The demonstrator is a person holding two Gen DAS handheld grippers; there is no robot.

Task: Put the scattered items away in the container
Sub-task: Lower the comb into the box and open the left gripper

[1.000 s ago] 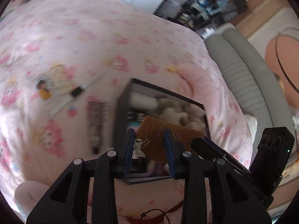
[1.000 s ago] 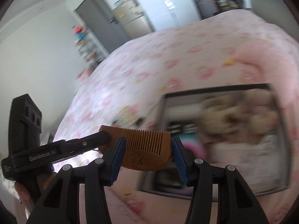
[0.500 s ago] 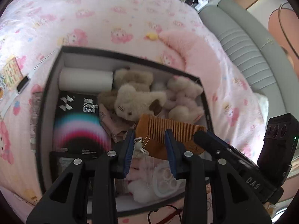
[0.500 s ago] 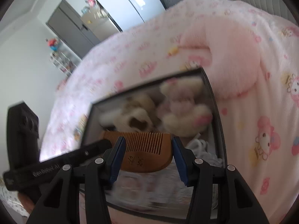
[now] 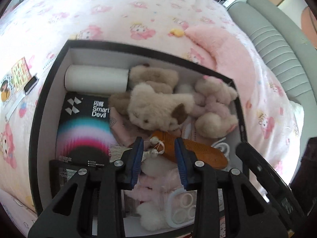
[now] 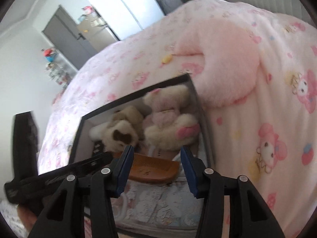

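Observation:
A brown wooden comb [image 5: 198, 150] lies inside the black box [image 5: 45, 91] on the items near its front, below the plush toys. It also shows in the right wrist view [image 6: 156, 167]. My left gripper [image 5: 158, 148] is open just above the comb's tasselled end, jaws apart on either side of it. My right gripper [image 6: 156, 158] is open above the comb's other end, not touching it. The box [image 6: 200, 107] holds a beige teddy [image 5: 156, 109], a pink plush [image 5: 216, 107], a white roll [image 5: 97, 78] and a dark Smart Devil package [image 5: 83, 127].
The box sits on a pink cartoon-print bedspread [image 5: 118, 10]. A printed card [image 5: 19, 73] and a white pen-like item [image 5: 21, 97] lie on the bed left of the box. A fluffy pink cushion [image 5: 227, 49] lies behind it; a grey headboard [image 5: 277, 45] at right.
Both grippers moved over the box and lower. Both opened and let go of the comb, which now rests inside the box.

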